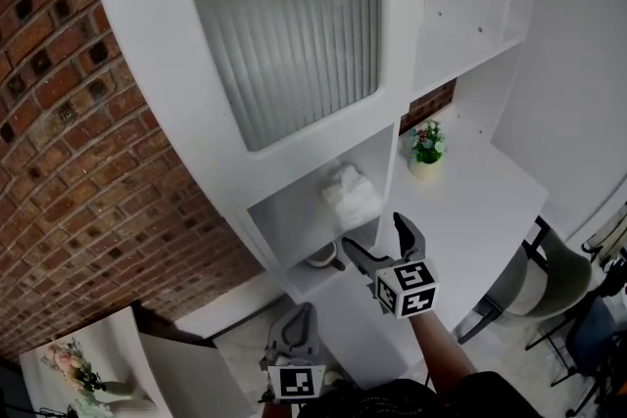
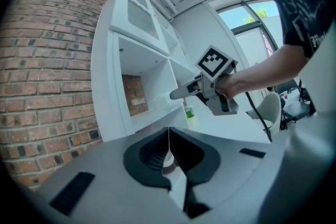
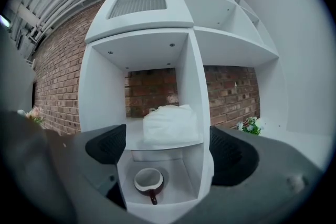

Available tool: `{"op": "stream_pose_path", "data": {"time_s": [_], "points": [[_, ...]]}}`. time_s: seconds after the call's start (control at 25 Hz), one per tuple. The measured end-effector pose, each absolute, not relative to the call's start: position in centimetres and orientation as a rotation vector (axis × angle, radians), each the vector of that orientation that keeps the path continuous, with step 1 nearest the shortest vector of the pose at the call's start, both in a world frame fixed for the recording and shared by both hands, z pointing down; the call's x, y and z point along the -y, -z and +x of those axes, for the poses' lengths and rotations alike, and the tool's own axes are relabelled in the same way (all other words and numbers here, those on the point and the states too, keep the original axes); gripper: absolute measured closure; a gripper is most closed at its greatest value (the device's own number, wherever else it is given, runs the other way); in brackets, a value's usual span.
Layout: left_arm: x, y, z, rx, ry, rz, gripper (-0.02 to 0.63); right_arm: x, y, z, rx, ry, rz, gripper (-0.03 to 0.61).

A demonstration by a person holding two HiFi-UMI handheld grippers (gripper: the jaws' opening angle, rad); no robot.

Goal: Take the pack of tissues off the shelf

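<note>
Sitting in one shelf (image 3: 100, 92) cubby: pack of tissues (image 3: 170, 124); below, probably a mug (image 3: 148, 182).

Head view: bottom edge and dark clothing hiding hand behind left gripper (image 1: 299, 310). Shelf ledge covering most of mug (image 1: 321, 256). Corner clipping pink flowers (image 1: 71, 369).
Right gripper view: right gripper's own jaw hiding part of potted plant (image 3: 250, 125).
Left gripper view: pack of tissues (image 2: 159, 103) blending into white shelf (image 2: 107, 86), outline staying too faint to tell.
</note>
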State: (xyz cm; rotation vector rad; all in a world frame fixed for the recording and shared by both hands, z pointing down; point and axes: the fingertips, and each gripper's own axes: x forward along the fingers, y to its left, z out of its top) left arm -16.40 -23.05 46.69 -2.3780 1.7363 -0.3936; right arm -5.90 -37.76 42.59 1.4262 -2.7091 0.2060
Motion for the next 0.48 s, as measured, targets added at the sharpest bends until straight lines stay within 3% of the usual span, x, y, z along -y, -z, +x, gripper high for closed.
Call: {"op": "stream_pose_path", "data": {"time_s": [0.48], "points": [[23.5, -47.2, -16.7, -1.728, 0.418, -2.384, 0.603, 40.0, -43.4, -6.8, 2.672, -0.242, 1.414, 0.087]]}}
